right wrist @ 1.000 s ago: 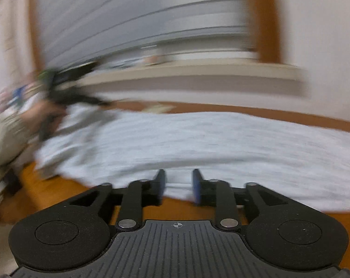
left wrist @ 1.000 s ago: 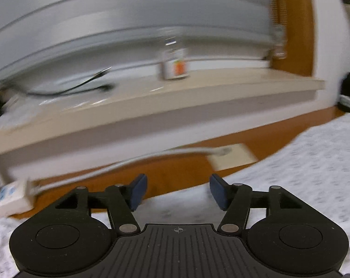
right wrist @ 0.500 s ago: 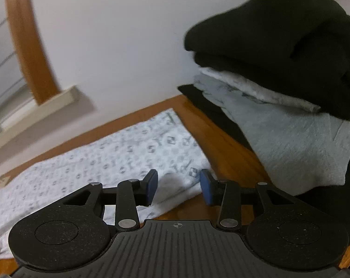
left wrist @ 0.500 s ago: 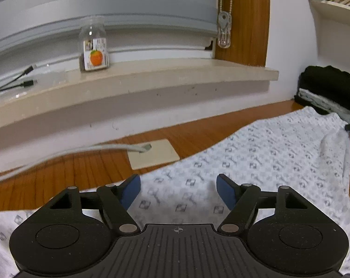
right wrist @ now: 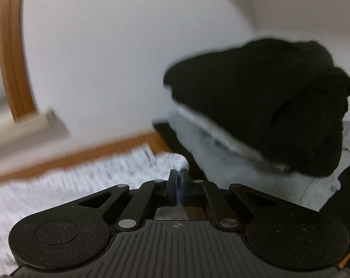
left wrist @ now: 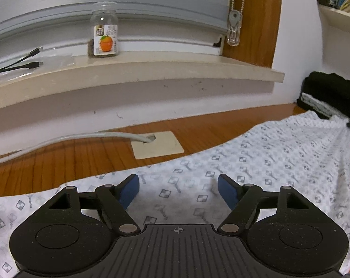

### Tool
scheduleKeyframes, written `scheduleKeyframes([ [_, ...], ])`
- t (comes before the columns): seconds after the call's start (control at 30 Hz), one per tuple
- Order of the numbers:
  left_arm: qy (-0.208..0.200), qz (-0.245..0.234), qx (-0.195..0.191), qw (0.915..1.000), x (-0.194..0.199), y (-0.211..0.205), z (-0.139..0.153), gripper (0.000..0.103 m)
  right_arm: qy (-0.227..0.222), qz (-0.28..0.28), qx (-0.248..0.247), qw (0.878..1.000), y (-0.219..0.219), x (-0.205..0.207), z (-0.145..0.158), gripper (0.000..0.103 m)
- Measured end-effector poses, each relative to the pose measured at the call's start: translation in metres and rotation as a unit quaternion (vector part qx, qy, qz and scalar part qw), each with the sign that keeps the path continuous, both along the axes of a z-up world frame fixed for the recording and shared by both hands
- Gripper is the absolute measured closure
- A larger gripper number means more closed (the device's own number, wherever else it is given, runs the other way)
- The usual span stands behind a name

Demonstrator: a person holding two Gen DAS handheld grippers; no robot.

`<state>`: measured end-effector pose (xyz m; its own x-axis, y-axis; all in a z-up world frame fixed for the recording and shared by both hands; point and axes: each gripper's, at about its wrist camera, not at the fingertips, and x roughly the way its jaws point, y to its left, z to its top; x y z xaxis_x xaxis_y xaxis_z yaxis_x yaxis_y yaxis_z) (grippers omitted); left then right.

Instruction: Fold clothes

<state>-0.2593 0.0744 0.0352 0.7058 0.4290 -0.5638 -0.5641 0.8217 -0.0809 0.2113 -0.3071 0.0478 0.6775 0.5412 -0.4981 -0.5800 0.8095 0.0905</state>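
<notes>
Your right gripper point(right wrist: 178, 180) seemingly pinches the garment's point(left wrist: 279, 157) far corner; your left gripper point(left wrist: 177, 191), jaws opening, hovers above its near edge.

The garment point(left wrist: 256, 169) is lying on the table point(left wrist: 59, 159); behind it the sill point(left wrist: 138, 74) is carrying a jar point(left wrist: 104, 37), and the folded pile point(left wrist: 330, 95) is sitting to its right.
</notes>
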Motion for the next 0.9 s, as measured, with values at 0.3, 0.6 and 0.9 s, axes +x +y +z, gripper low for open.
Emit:
scheduleKeyframes([
  [0.3, 0.028, -0.018, 0.015, 0.9993, 0.009, -0.008, -0.002, 0.010, -0.050, -0.037, -0.022, 0.998, -0.001, -0.021, -0.004, 0.075],
  [0.6, 0.049, -0.026, 0.030, 0.9980, 0.016, -0.013, -0.005, 0.000, 0.018, 0.212, 0.014, 0.977, 0.054, -0.079, -0.010, 0.051],
  [0.9, 0.078, -0.037, 0.057, 0.9946, 0.023, -0.028, -0.009, 0.000, 0.009, 0.266, -0.044, 0.963, 0.095, -0.098, -0.016, 0.051],
])
